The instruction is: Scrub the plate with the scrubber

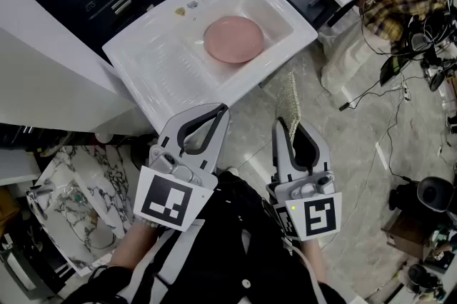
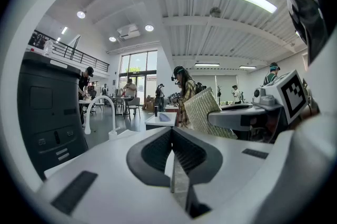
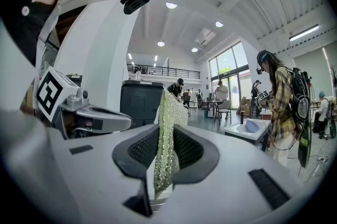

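While the pink plate lies in the basin of the white sink, at twelve o'clock from both grippers and apart from them, the right gripper has its jaws pressed onto the pale green mesh scrubber (it stands upright out of them). At nine o'clock of it, the left gripper has its jaws fully together, nothing between them.

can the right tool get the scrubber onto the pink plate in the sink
Probably yes: the right tool, shut on the scrubber, is short of the sink, and the plate lies uncovered with nothing between.
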Action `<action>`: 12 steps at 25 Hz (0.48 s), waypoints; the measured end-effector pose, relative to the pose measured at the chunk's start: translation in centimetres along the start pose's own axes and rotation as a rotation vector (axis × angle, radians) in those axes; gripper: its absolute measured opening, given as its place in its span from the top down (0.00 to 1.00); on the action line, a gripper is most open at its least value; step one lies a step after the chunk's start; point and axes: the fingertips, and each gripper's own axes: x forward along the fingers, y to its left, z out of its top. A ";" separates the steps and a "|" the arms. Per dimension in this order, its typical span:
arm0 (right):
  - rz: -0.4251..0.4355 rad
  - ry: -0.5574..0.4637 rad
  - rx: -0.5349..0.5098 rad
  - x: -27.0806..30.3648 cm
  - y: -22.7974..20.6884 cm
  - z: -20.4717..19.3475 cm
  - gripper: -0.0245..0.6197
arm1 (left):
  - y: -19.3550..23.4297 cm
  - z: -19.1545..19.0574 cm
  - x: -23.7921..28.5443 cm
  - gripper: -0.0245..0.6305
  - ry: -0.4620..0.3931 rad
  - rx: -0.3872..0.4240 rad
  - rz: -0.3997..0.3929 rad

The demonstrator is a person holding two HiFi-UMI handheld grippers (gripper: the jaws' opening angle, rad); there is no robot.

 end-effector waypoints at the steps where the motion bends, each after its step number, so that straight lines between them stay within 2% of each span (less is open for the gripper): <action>1: 0.001 0.001 -0.004 0.0 0.0 0.0 0.85 | 0.0 0.1 0.0 0.96 -0.001 -0.003 0.001; 12: -0.011 0.009 -0.010 0.6 0.0 0.0 0.85 | 0.5 -0.2 0.1 0.96 0.000 -0.023 -0.005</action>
